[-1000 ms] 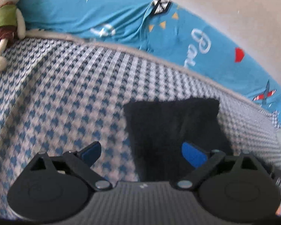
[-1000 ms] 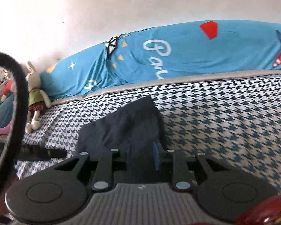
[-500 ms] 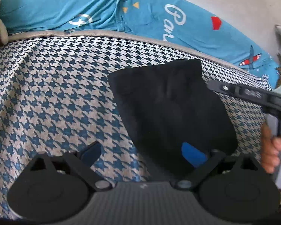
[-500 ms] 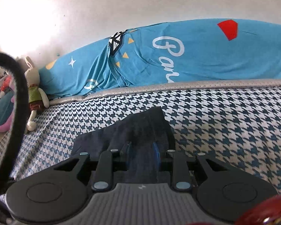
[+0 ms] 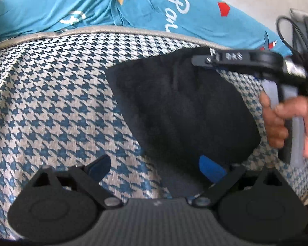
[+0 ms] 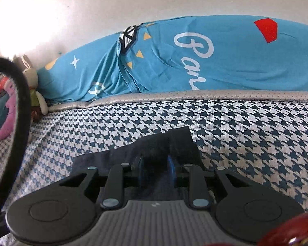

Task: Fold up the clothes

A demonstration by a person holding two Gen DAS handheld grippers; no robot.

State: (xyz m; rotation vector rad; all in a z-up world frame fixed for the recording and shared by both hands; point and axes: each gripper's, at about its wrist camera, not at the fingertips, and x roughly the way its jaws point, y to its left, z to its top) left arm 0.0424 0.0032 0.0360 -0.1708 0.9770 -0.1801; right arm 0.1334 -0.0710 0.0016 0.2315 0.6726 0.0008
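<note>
A dark folded garment [image 5: 184,106] lies on the blue-and-white houndstooth bed cover [image 5: 51,102]. My left gripper [image 5: 156,168] hovers open over its near edge, the right blue pad [image 5: 211,170] above the cloth and the left pad above bare cover. My right gripper [image 5: 197,60], carried by a person's hand [image 5: 277,123], comes in from the right at the garment's far corner. In the right wrist view the right gripper [image 6: 156,170] is shut on a lifted fold of the garment [image 6: 160,149], with dark cloth pinched between the blue pads.
A blue printed quilt [image 6: 215,57] runs along the wall behind the bed. A plush rabbit [image 6: 33,90] and a pink toy [image 6: 2,127] sit at the far left. A black cable [image 6: 20,102] loops across the left of the right wrist view.
The right gripper has come into the left wrist view and carried its pinched fold leftward over the garment. The left gripper rolled and drifted sideways, staying open.
</note>
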